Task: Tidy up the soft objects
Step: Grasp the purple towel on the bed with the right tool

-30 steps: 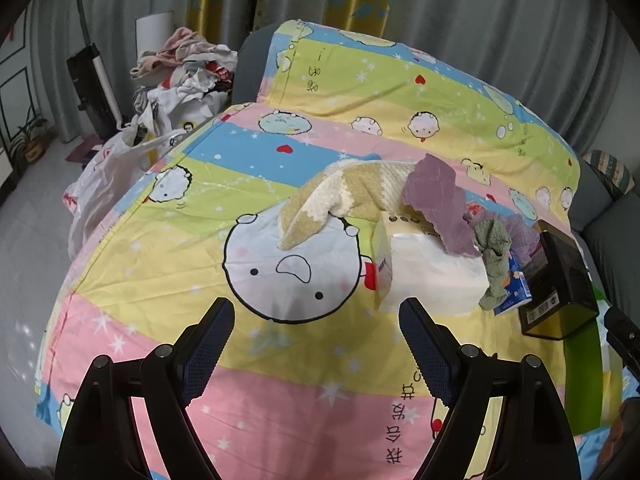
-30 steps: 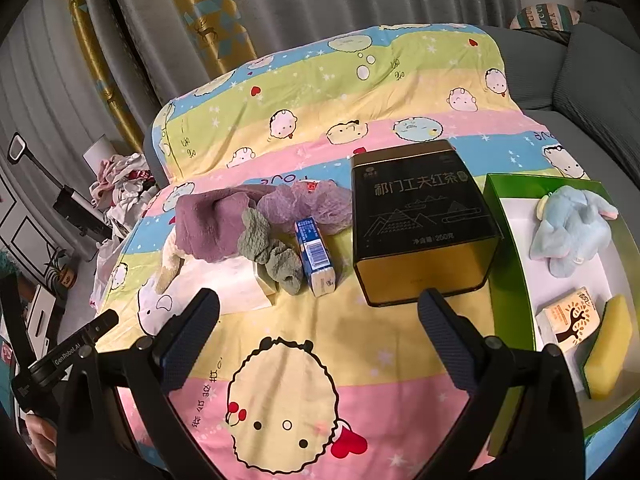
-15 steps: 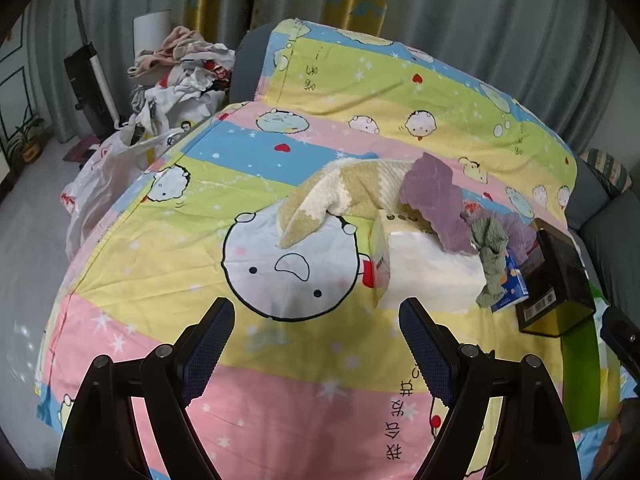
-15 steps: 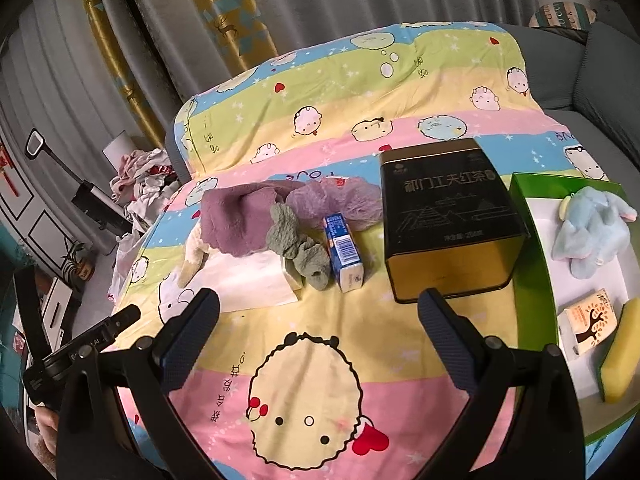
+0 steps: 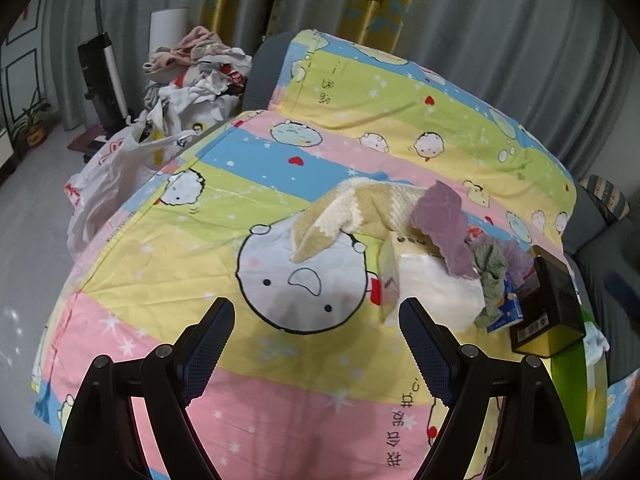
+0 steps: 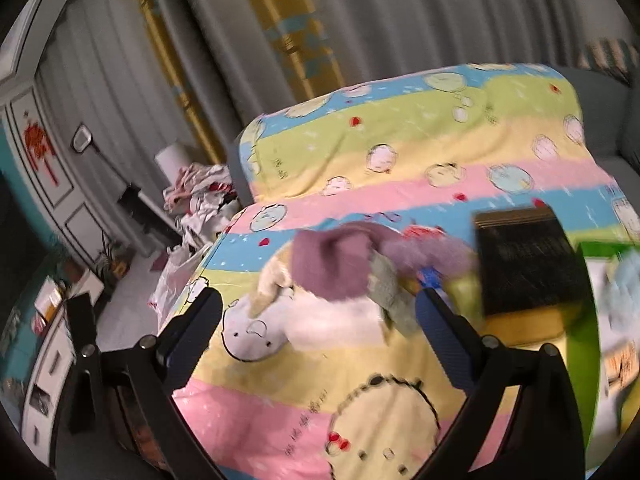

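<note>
On the cartoon-print sheet lie a beige-and-cream towel [image 5: 356, 208], a purple cloth [image 5: 444, 220] draped over a white tissue pack [image 5: 432, 284], a grey-green cloth [image 5: 494, 280] and a lilac mesh puff [image 5: 516, 256]. My left gripper [image 5: 316, 332] hangs open above the sheet, short of the tissue pack, with nothing between its fingers. In the blurred right wrist view the right gripper [image 6: 320, 316] is open and empty, facing the purple cloth [image 6: 332, 264] and the grey-green cloth [image 6: 392, 292]. A pale blue plush [image 6: 628, 276] lies in the green tray [image 6: 580, 340].
A dark tea tin [image 5: 548, 300] stands right of the cloths, by a small blue carton [image 5: 508, 308]. A heap of clothes [image 5: 196, 68] and a white plastic bag [image 5: 116, 176] sit off the sheet's left edge. Curtains hang behind. Grey cushions lie at the far right.
The right gripper has swung left and risen, tilting its view, so the cloth pile now sits between its fingers. The left gripper has barely moved.
</note>
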The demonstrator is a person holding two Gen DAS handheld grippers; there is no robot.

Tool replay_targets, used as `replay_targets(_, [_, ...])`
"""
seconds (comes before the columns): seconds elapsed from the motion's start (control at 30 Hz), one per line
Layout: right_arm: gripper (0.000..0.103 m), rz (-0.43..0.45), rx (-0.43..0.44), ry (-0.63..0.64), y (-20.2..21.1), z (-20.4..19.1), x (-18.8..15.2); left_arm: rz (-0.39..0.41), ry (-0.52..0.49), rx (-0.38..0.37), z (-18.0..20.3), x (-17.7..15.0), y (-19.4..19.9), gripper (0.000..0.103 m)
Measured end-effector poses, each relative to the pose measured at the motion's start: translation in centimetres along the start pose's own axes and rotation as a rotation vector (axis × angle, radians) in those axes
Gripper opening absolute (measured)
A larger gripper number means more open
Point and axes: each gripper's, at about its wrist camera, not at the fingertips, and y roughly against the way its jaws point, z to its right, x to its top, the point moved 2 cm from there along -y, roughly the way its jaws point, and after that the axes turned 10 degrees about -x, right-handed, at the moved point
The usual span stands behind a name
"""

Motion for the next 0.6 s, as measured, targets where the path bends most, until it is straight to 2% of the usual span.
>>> replay_targets(0.13, [0.093, -0.099, -0.034, 0.029, -6.3, -2.6, 2.1, 0.011, 0.025, 0.02, -0.9, 0.4, 0.1, 0.085])
replay_targets(0.23, [0.089, -0.154, -0.112, 0.063, -11.5, -4.1, 2.5, 0.012, 0.046, 0.039, -1.8, 0.8, -0.2, 0.085])
replay_targets(0.3, [0.083, -0.177, -0.158, 0.082, -14.1, -4.6, 2.5, 0.012, 0.058, 0.04, -2.1, 1.0, -0.2, 0.085])
replay_targets(0.4, [0.07, -0.232, -0.187, 0.103, -17.9, -4.7, 2.1, 0.013, 0.077, 0.021, -2.7, 1.2, -0.1, 0.085])
replay_targets(0.43, [0.054, -0.236, -0.196, 0.107, -18.7, -4.6, 2.2, 0.012, 0.08, 0.016, -2.8, 1.3, -0.1, 0.085])
replay_targets(0.47, [0.029, -0.236, -0.211, 0.109, -19.1, -4.3, 2.2, 0.014, 0.082, 0.006, -2.9, 1.4, 0.0, 0.085])
replay_targets(0.5, [0.017, -0.234, -0.241, 0.105, -19.7, -3.9, 2.2, 0.016, 0.081, -0.003, -3.0, 1.4, 0.0, 0.085])
replay_targets(0.53, [0.008, -0.23, -0.248, 0.096, -20.0, -3.7, 2.3, 0.015, 0.08, -0.005, -3.0, 1.5, 0.0, 0.085])
replay_targets(0.6, [0.008, -0.212, -0.218, 0.081, -19.9, -3.5, 2.5, 0.013, 0.08, 0.005, -3.1, 1.6, -0.1, 0.085])
